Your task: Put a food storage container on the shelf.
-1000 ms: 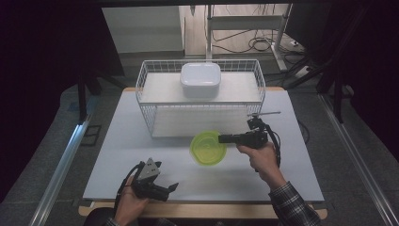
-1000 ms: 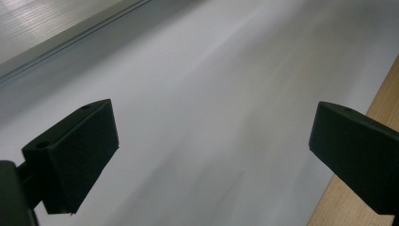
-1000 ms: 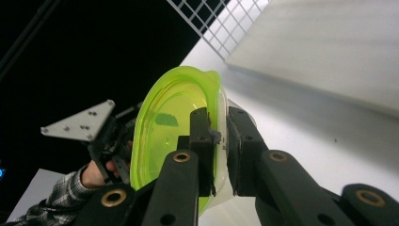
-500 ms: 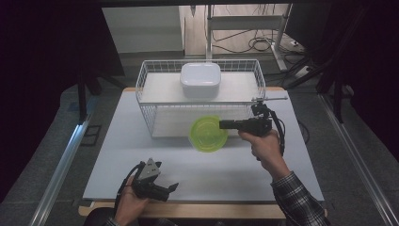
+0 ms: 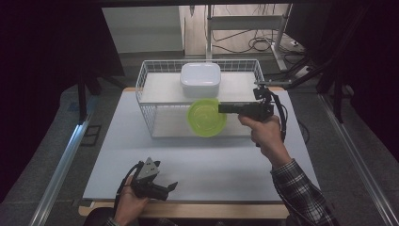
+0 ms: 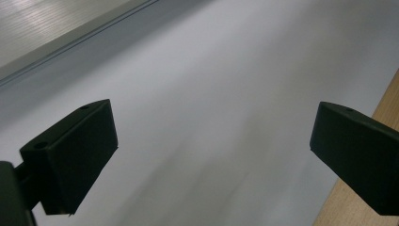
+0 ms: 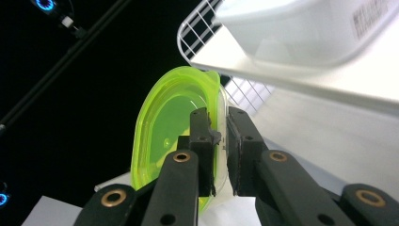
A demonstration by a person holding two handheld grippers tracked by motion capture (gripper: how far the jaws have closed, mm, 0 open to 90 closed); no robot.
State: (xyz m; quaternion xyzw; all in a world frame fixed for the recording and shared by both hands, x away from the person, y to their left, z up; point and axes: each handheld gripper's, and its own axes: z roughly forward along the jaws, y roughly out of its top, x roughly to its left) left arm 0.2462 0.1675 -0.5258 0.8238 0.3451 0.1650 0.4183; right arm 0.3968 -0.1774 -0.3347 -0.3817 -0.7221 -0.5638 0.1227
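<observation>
A translucent green bowl [image 5: 203, 118] hangs in the air in front of the white wire rack [image 5: 144, 92], tilted toward its side. My right gripper [image 5: 221, 109] is shut on the bowl's rim, one jaw inside and one outside. In the right gripper view the green bowl [image 7: 162, 122] stands on edge between the pads of the right gripper [image 7: 220, 136]. My left gripper [image 5: 165, 188] rests low at the table's front left, open, with nothing between its jaws. In the left gripper view the left gripper [image 6: 211, 155] looks across bare white table [image 6: 211, 70].
A white lidded container [image 5: 201, 79] sits on the rack's upper shelf, and the same white container [image 7: 301, 28] looms close above the held bowl. The white table top [image 5: 221, 160] has a wooden front edge [image 6: 386, 103]. Cables and metal frames lie beyond the table.
The right gripper has risen with the green bowl from just above the table to the level of the rack's upper shelf, drawing closer to the rack. The left gripper has stayed put.
</observation>
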